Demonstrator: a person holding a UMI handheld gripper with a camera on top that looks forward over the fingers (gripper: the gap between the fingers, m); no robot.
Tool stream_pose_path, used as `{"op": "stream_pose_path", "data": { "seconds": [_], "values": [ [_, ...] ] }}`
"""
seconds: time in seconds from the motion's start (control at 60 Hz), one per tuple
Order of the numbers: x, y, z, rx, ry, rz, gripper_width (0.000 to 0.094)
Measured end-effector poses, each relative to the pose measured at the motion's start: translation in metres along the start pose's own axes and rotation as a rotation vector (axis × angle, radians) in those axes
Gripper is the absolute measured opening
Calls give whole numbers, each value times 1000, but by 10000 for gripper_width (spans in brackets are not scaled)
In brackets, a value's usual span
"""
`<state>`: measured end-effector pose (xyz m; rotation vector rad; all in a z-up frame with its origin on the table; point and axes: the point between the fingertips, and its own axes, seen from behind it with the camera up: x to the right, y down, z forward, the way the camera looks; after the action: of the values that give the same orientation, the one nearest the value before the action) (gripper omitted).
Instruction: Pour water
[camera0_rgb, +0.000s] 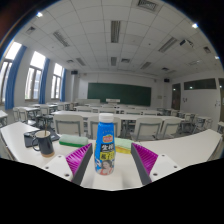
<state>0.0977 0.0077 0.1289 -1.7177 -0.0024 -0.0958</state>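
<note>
Gripper fingers spread wide, purple pads facing inward, one finger at each side low in the gripper view. A bottle stands upright between the fingers on the white worktop, clear gap on both sides, neither pad touching it, so nothing is pinched. Bottle has a white cap, blue-and-white label with yellow print, pale body; contents can't be read. Left of the bottle and just beyond the left finger sits a dark mug with its handle showing, upright on the same worktop. Next to the mug, toward the bottle, a flat green item lies on the worktop; can't tell what it is. Whether the mug holds any liquid can't be seen from this angle. The worktop looks like pale desks pushed together, with a seam running toward the bottle. Beyond it, rows of desks and chairs fill a classroom. A dark green chalkboard spans the far wall. Windows with blue curtains run along the left wall, bright daylight coming through. Ceiling light panels overhead, white ceiling tiles. A door or dark panel sits at the far right wall; detail is too small to tell. No person or hand visible.
</note>
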Motion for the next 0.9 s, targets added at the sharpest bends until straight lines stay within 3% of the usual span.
{"op": "stream_pose_path", "data": {
  "seconds": [0.2, 0.283, 0.517, 0.667, 0.9],
  "values": [
    [-22, 31, 82, -72, -45, 29, 797],
    [-31, 38, 108, -71, -61, 56, 611],
    [-18, 29, 107, 3, -6, 63, 383],
    [-48, 28, 104, -17, 18, -129, 368],
    [-107, -68, 83, 51, 116, -991, 369]
  ]
}}
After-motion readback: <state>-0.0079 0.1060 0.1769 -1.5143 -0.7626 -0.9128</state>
